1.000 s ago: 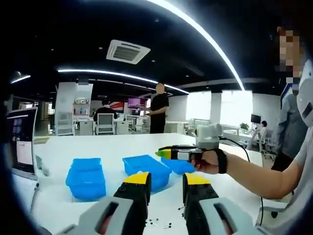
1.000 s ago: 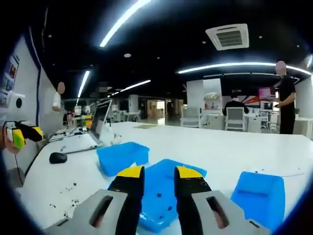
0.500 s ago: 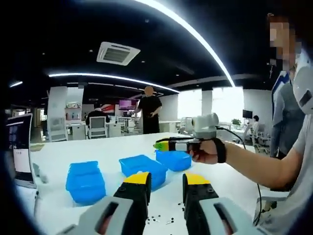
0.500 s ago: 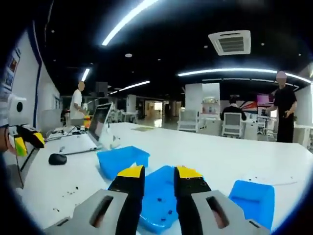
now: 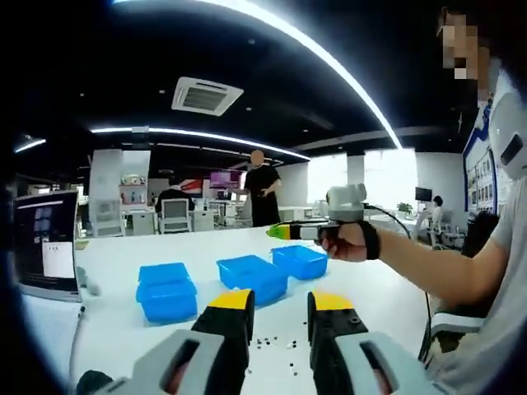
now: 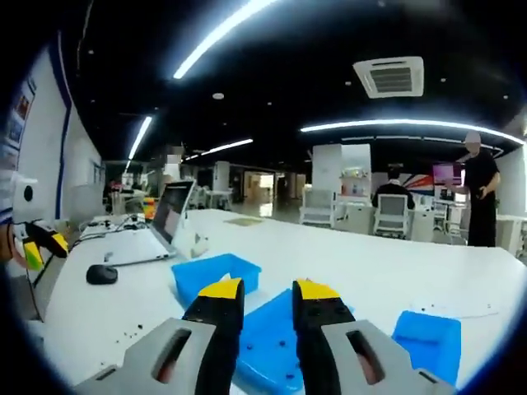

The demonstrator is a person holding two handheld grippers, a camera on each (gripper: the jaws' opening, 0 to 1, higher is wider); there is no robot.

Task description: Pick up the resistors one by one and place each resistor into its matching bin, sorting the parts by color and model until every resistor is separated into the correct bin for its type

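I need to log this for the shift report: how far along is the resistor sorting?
Some parts already lie in the middle bin, too small to tell whether sorted right. Nothing is in hand: the left tool and right tool are both open with nothing between their jaws. Loose resistors still lie scattered on the table before the three blue bins, so much sorting remains.

Left gripper: two light-grey moulded jaws with oblong slots, black inner faces and yellow tips. Right gripper: same build; seen from the left gripper view it has a yellow-green tip, a grey body and a black cable trailing from the rear. Hand wears a black wrist strap; person wears a short grey sleeve.
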